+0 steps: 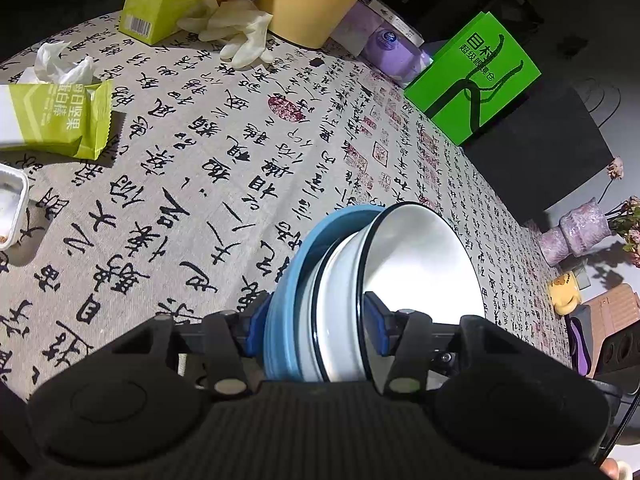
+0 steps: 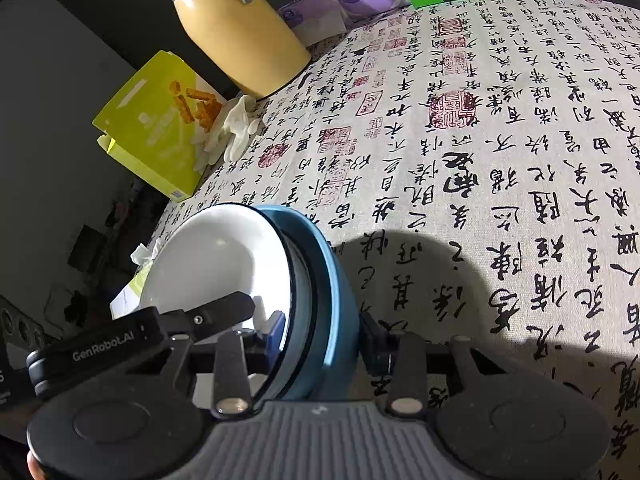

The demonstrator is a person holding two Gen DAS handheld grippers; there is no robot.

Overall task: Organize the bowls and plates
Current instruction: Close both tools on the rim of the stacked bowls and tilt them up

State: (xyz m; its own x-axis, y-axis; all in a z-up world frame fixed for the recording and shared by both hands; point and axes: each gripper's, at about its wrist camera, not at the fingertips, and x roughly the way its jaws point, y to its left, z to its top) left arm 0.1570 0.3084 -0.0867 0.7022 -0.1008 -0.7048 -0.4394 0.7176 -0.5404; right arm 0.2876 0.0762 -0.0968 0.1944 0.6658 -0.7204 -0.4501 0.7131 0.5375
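Clenching the nested bowls [image 1: 400,264] — both claws; left claw [image 2: 192,340] reads "GenRobot.AI".

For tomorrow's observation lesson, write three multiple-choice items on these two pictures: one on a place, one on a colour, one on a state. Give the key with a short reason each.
1. Where does the green bag stand?
A. at the table's far edge
B. inside the white bowl
C. under the yellow jug

2. What colour is the outer dish of the held stack?
A. red
B. blue
C. black

3. How is the stack of dishes held?
A. lying flat on the cloth
B. on edge, gripped by both pairs of fingers
C. upside down on the jug

Key: A, the bag stands where the tablecloth ends; B, the blue plate wraps the white bowl; B, the left gripper and right gripper each clamp its rim.
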